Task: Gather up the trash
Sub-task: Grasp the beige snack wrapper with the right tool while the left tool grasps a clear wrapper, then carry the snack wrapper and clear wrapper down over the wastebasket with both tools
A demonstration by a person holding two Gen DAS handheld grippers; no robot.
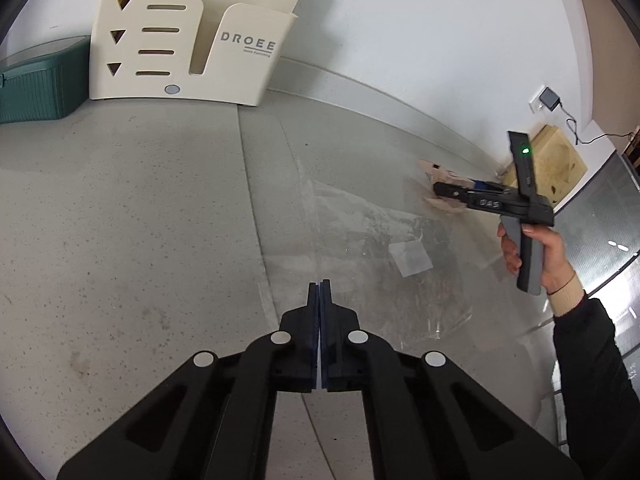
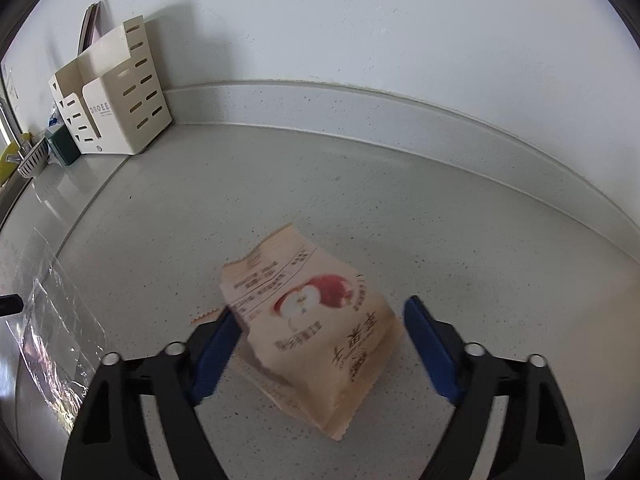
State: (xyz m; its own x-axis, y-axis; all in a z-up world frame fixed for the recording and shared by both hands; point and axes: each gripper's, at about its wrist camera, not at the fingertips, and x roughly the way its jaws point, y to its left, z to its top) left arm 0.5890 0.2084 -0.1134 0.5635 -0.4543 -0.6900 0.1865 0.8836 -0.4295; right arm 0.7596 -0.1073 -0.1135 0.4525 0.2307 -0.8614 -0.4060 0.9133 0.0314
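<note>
Left gripper (image 1: pixel 320 286) nearest in the left wrist view: fingers pressed flat together at the edge of a clear plastic bag (image 1: pixel 372 248) spread on the counter (image 1: pixel 140 220). Whether any film is pinched between them I cannot tell; the bag is transparent and the contact is hidden.

Right gripper (image 2: pixel 320 328): fingers partly open, straddling a pink snack wrapper (image 2: pixel 312 316) with an apple print. Left blue pad (image 2: pixel 216 344) touches or just overlaps the wrapper's edge; right pad stands clear of it. Not gripped. The wrapper lies on the counter, well to the right of the bag and short of the backsplash (image 2: pixel 360 108).

Risks, as judged:
- Wrapper looks puffed and light. One pad meeting it first may push it sideways or spin it out before the other arrives.
- It sits skewed to the fingers; closing could catch only a corner, and it may slip on lifting.
- If the left fingers hold no film, the bag will not lift or open for the drop.
- Thin film may tear or slide out if pulled hard.

Cream organiser (image 1: pixel 188 48) stands at the wall, out of the way.
</note>
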